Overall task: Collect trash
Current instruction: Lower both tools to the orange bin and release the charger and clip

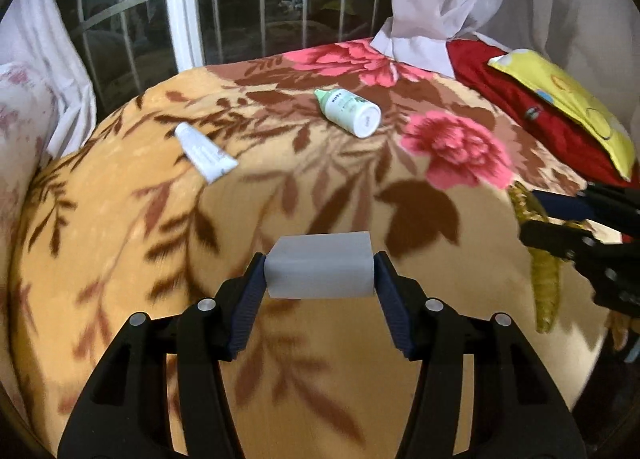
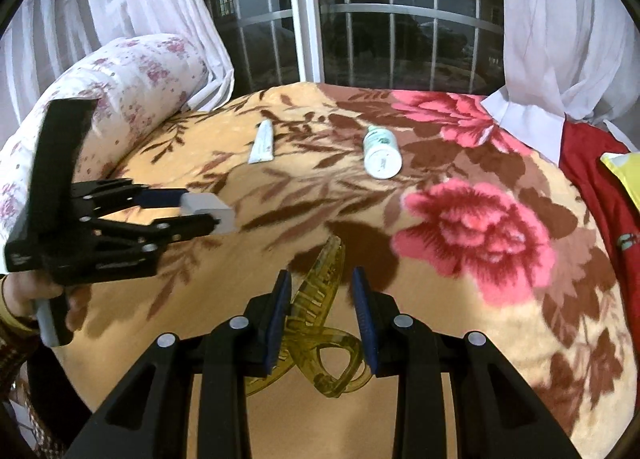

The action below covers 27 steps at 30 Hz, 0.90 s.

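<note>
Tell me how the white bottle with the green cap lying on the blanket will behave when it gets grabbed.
The bottle lies on its side and is round, so a nudge would probably roll it. The plush blanket should damp that. Its smooth plastic wall may slip between jaws unless gripped squarely across the body.

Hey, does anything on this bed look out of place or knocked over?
Yes. A white bottle with a green cap lies on its side on the floral blanket, and a white tube lies loose to its left. Neither belongs on a bed. Nothing looks spilled or damaged.
</note>
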Tool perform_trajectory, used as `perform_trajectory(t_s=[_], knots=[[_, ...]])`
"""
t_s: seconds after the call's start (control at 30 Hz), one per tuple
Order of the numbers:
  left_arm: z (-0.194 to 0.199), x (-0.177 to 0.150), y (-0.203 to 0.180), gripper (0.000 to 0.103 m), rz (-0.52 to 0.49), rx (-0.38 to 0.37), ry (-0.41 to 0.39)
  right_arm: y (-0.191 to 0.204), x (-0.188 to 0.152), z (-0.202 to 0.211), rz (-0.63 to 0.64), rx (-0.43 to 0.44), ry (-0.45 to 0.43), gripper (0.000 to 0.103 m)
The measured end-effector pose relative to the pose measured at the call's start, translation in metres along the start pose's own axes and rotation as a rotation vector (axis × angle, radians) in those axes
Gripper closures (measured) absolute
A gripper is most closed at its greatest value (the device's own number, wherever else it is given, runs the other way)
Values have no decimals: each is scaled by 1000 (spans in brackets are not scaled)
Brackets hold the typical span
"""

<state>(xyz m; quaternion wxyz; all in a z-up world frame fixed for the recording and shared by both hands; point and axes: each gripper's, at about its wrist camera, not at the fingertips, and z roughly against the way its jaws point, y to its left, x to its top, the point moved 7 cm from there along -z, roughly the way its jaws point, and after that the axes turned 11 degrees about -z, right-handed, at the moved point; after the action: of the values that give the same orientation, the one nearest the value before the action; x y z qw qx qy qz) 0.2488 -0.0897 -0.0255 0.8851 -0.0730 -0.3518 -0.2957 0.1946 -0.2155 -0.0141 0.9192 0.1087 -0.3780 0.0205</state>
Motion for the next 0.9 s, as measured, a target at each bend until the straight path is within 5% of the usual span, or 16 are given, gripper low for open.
perform_trajectory(t_s=[0.27, 0.53, 0.9], knots=[[75, -44, -26, 50, -38, -23, -24, 31, -31, 41, 51, 20, 2, 71], [136, -127, -81, 50, -100, -137, 30, 77, -104, 87, 112, 122, 72, 71], [120, -243, -148, 50, -54, -313, 229, 108, -237, 69, 90, 196, 325, 71]])
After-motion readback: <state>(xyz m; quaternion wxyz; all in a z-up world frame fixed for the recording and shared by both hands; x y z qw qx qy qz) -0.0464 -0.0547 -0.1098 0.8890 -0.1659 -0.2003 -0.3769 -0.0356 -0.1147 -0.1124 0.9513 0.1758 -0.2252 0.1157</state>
